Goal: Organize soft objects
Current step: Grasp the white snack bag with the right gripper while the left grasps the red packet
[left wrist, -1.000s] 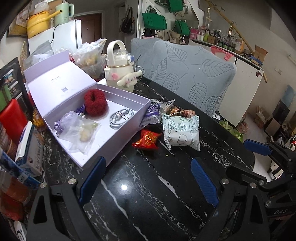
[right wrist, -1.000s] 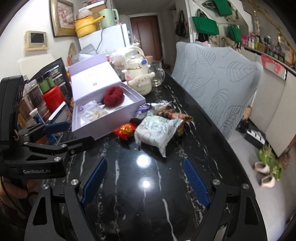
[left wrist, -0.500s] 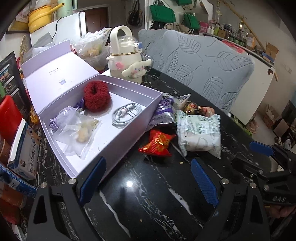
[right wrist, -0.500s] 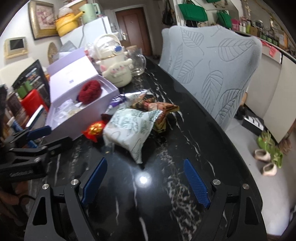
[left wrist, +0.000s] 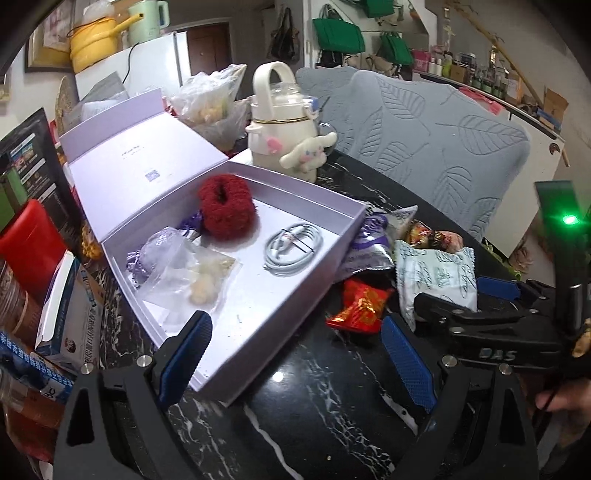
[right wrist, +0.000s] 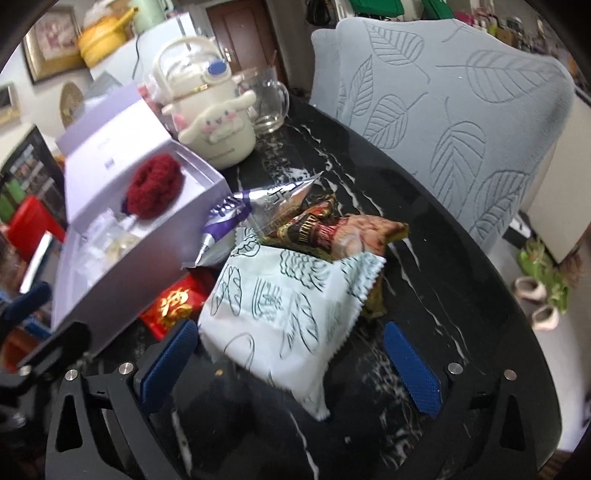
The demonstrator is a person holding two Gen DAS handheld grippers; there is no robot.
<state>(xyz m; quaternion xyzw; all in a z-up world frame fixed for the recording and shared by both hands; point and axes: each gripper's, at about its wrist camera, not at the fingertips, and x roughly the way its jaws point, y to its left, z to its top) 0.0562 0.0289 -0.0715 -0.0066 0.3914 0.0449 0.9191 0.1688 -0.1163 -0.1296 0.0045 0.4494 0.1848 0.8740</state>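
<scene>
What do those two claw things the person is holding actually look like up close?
Both are matte black plastic frames with triangular cut-outs and silver screws. Each fork ends in two fingers faced with blue, finely dimpled pads. The left gripper and right gripper look like twins. Seen from the side, the right one carries raised lettering on its body and a glowing green light above it.

Lilac box [left wrist: 255, 321], dark red scrunchie [left wrist: 226, 207], mint leaf-print packet [right wrist: 284, 310], black white-veined table [right wrist: 436, 295]

Home dining rm: fridge [left wrist: 147, 62], covered chair [left wrist: 436, 147], handbags [left wrist: 338, 31] on wall.
</scene>
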